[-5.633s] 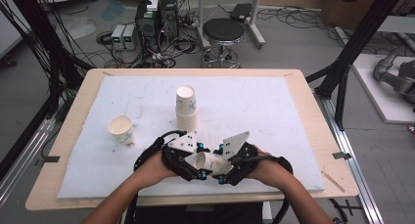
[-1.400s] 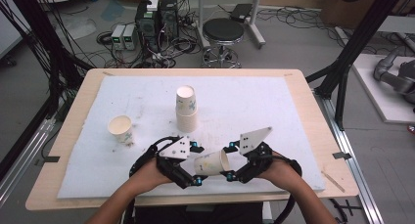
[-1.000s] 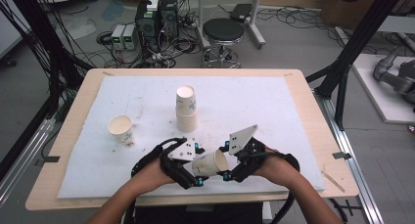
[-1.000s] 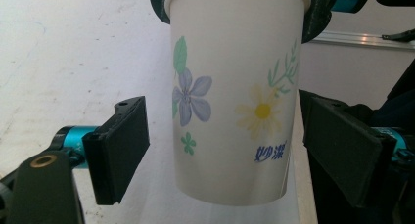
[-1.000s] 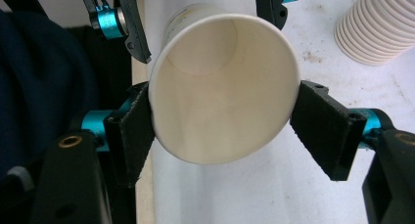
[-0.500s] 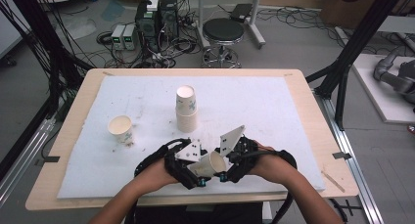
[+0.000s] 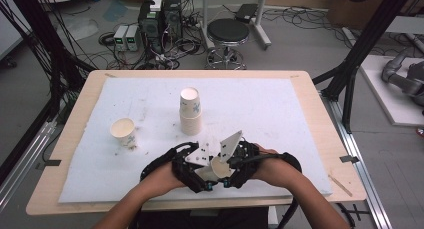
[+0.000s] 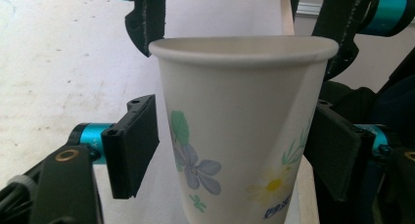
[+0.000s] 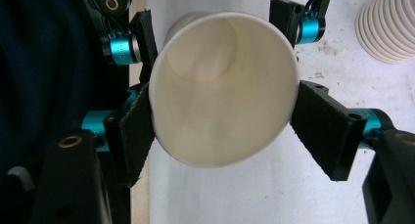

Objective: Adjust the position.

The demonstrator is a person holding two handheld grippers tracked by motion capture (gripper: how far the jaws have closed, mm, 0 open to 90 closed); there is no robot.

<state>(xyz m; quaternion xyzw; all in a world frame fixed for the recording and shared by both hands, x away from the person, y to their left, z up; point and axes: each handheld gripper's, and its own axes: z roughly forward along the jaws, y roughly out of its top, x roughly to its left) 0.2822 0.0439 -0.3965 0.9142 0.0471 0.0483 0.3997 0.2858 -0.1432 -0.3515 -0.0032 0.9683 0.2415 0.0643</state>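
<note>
A paper cup [image 7: 216,168] with a flower print lies on its side in the air between both grippers, low over the table's front edge. My right gripper [image 9: 222,131] is shut on the cup [image 9: 222,92] near its rim, and the mouth faces that camera. My left gripper [image 8: 235,141] reaches around the cup's body [image 8: 244,126] from the base end. Its jaws have just been closing. The right pad [image 8: 337,155] lies at the cup wall, while a thin gap shows beside the left pad [image 8: 132,145]. In the high view, the left gripper [image 7: 199,170] and right gripper [image 7: 231,165] meet at the cup.
A stack of upside-down paper cups [image 7: 190,110] stands mid-table, just beyond the hands. A single upright cup [image 7: 123,131] sits to the left. The white mat [image 7: 280,114] covers the wooden table; both forearms enter from the bottom edge.
The two grippers have drawn closer together around the cup, and the right gripper's grey plate has tipped leftwards. The left jaws stand narrower about the cup than a second ago.
</note>
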